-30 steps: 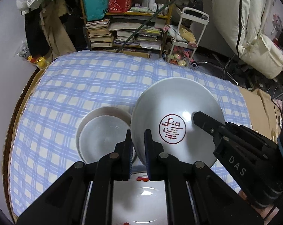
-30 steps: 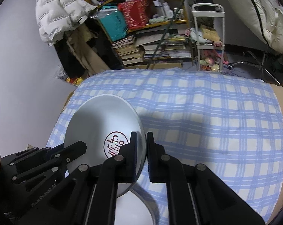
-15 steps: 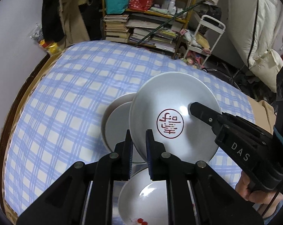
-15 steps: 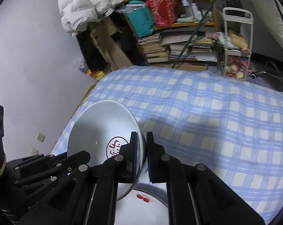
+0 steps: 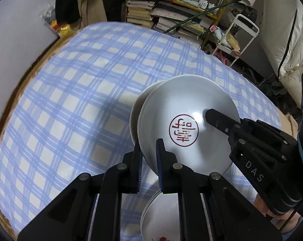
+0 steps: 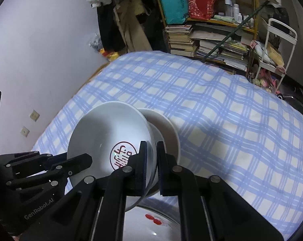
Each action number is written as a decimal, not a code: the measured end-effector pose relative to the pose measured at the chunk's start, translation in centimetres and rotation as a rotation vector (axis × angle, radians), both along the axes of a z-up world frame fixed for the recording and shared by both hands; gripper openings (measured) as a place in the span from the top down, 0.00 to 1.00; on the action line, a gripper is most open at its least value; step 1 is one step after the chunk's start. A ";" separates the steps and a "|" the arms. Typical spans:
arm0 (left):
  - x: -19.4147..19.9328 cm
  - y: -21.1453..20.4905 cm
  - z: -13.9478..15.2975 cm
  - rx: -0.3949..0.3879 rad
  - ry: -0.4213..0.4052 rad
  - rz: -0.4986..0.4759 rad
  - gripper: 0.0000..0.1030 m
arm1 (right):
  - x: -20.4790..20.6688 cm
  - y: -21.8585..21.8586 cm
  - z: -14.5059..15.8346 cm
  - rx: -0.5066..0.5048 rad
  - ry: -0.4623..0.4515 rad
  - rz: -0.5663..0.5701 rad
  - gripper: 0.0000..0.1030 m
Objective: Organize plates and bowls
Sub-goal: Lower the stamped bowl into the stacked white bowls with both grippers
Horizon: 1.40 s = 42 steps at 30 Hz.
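Both grippers hold one white bowl with a red seal mark above the checked bed. My left gripper is shut on its near-left rim. My right gripper is shut on its right rim; it shows at the right of the left wrist view. The held bowl hangs over a second white bowl that sits on the bedspread and is mostly hidden behind it. A white plate with red dots lies below the grippers.
The blue-and-white checked bedspread covers the bed. A cluttered bookshelf and a white trolley stand beyond the far edge. A wall borders the left side.
Both grippers have carried the marked bowl left and forward, from beside the second bowl to over it. The plate with red dots has come into view below.
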<state>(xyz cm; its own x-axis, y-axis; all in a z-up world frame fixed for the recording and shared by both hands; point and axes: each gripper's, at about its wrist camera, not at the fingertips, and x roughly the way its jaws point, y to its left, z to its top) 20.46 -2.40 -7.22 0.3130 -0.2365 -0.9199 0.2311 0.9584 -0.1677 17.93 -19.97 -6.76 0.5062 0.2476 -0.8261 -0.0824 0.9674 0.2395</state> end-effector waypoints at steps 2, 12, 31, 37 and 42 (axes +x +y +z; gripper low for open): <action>0.2 0.1 -0.5 -0.014 0.019 0.006 0.88 | 0.1 0.0 -0.6 -0.004 0.013 0.009 0.90; 0.8 -0.2 -2.2 0.043 0.004 0.003 0.88 | 0.7 1.0 -2.1 -0.064 0.022 0.039 0.89; 1.2 0.6 -2.7 0.063 -0.009 0.012 0.87 | -0.4 2.8 -1.5 -0.144 -0.105 0.059 0.88; 1.1 0.8 -2.3 0.051 -0.020 0.018 0.86 | -0.3 2.4 -1.5 -0.148 -0.113 0.046 0.88; 1.0 0.8 -2.1 0.072 -0.031 0.019 0.86 | -0.5 2.6 -1.2 -0.156 -0.132 0.050 0.87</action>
<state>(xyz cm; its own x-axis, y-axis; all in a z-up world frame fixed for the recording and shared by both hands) 21.48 -1.62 -9.37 0.3450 -0.1638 -0.9242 0.2165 0.9720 -0.0914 17.47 -17.37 -7.92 0.6029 0.1495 -0.7836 -0.1517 0.9858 0.0714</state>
